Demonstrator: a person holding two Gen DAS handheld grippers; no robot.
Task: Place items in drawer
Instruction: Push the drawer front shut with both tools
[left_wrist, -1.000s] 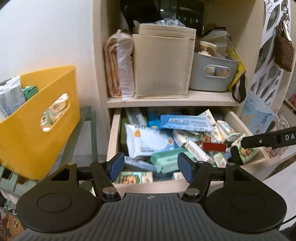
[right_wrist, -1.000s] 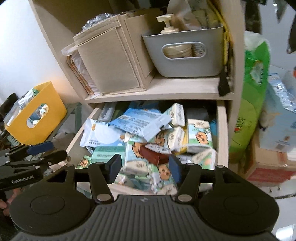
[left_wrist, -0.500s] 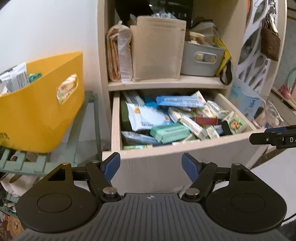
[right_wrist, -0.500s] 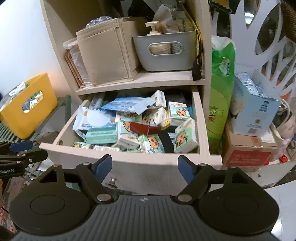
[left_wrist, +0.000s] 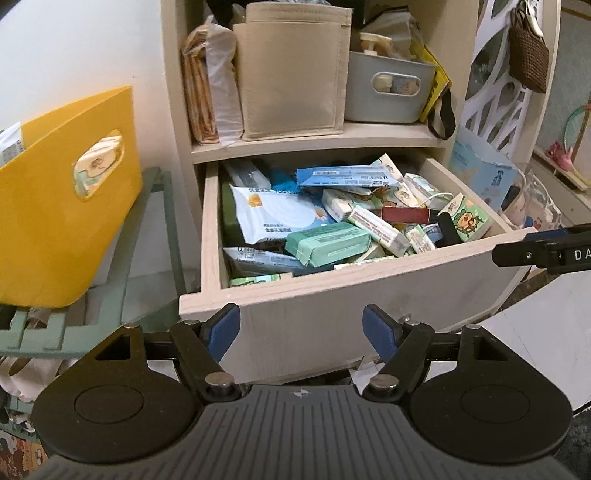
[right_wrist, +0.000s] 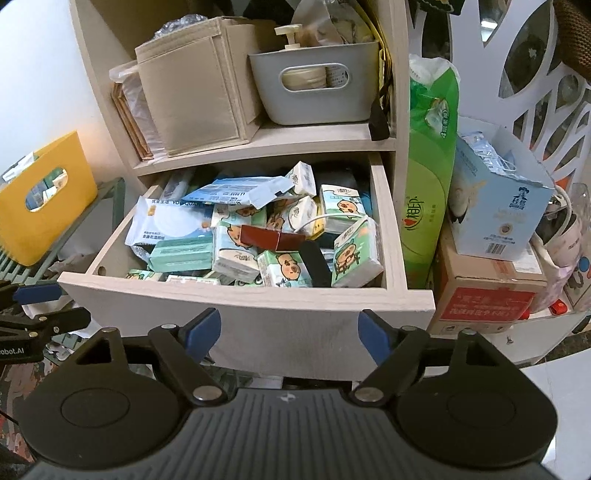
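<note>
The pulled-out wooden drawer (left_wrist: 369, 295) (right_wrist: 295, 325) is heaped with tissue packs, a white wet-wipe pack (left_wrist: 273, 218), a green pack (left_wrist: 327, 243) and a red-brown box (right_wrist: 269, 238). My left gripper (left_wrist: 301, 328) is open and empty, held in front of the drawer's front panel. My right gripper (right_wrist: 290, 330) is also open and empty, before the same panel further right. In the left wrist view the right gripper (left_wrist: 517, 253) reaches in from the right edge. In the right wrist view the left gripper (right_wrist: 55, 304) shows at the left edge.
A yellow basket (left_wrist: 55, 206) (right_wrist: 44, 199) holding more packs stands on a green rack left of the cabinet. The shelf above the drawer carries a beige fabric bin (left_wrist: 291, 70) and a grey tub (right_wrist: 314, 88). Boxes and a green tissue bag (right_wrist: 428, 177) crowd the right side.
Both grippers have drawn back from above the drawer's contents to in front of its front panel. Both pairs of jaws stand wider, the right one much wider.
</note>
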